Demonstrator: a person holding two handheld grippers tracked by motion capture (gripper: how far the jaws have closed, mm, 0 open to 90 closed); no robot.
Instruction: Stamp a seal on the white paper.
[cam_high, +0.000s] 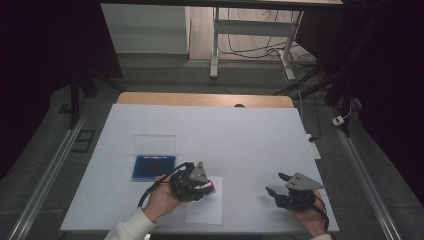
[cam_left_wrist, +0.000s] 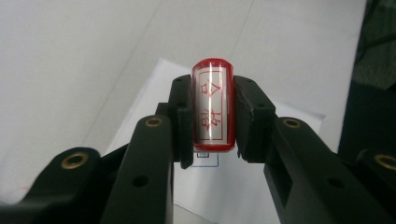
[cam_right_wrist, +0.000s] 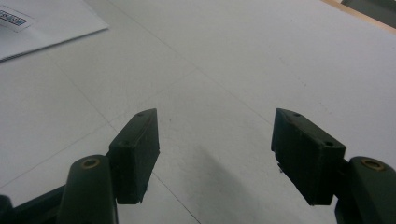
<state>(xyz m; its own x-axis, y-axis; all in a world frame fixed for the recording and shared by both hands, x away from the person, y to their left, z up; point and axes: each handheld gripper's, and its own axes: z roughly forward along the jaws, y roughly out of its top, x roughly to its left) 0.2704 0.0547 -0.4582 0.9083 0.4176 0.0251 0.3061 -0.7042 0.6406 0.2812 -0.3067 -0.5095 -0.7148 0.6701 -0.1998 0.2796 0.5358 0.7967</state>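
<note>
though clamped, red stamp (cam_left_wrist: 213, 105) with clear window

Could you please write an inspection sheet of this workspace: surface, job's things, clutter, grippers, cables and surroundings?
Surface: white table cover, with a wooden edge at the far side.
Job's things: red cylindrical stamp with red characters, held over a white paper sheet; blue ink pad in an open clear-lidded case farther left on the table.
Clutter: nothing seen.
Grippers: left gripper shut on the stamp; right gripper open, nothing between its jaws, over bare cover.
Cables: black cable looping from the left gripper; more cables on the floor beyond the table.
Surroundings: dark room, white desk frame behind, a rail on each side.
</note>
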